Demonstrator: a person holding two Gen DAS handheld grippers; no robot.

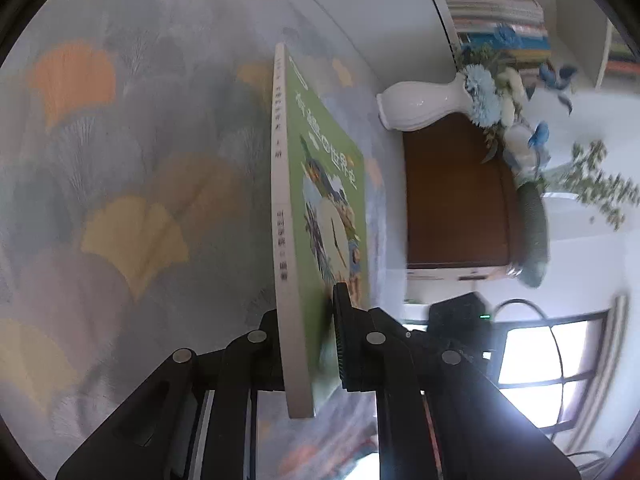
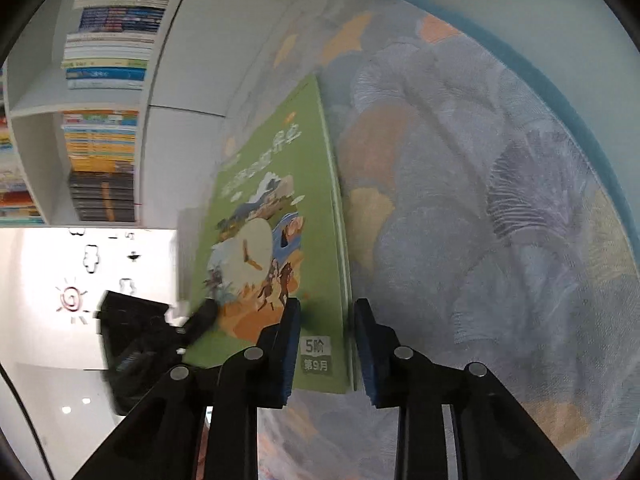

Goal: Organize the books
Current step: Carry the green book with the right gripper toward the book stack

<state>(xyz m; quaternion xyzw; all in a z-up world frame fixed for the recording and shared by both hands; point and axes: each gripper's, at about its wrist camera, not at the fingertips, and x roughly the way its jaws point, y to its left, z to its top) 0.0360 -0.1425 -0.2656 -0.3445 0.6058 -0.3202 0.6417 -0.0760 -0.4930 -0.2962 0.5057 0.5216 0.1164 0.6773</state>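
Surface: ginkgo-leaf tablecloth (image 1: 132, 184)
Room: white bookshelf (image 2: 104, 128), vase (image 1: 420, 104)
Left gripper (image 1: 306, 344): clamped on green book (image 1: 320, 200)
Right gripper (image 2: 326, 344): jaws straddle its edge, parted

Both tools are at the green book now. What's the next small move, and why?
Probably close the right tool on the green book: its fingers straddle the book's edge with gaps showing, while the left tool already clamps the spine end.

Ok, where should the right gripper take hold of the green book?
The page edge near the labelled corner, approached edge-on. The green book presents its thin edge between the open fingers of the right gripper, while the left gripper clamps the spine side.
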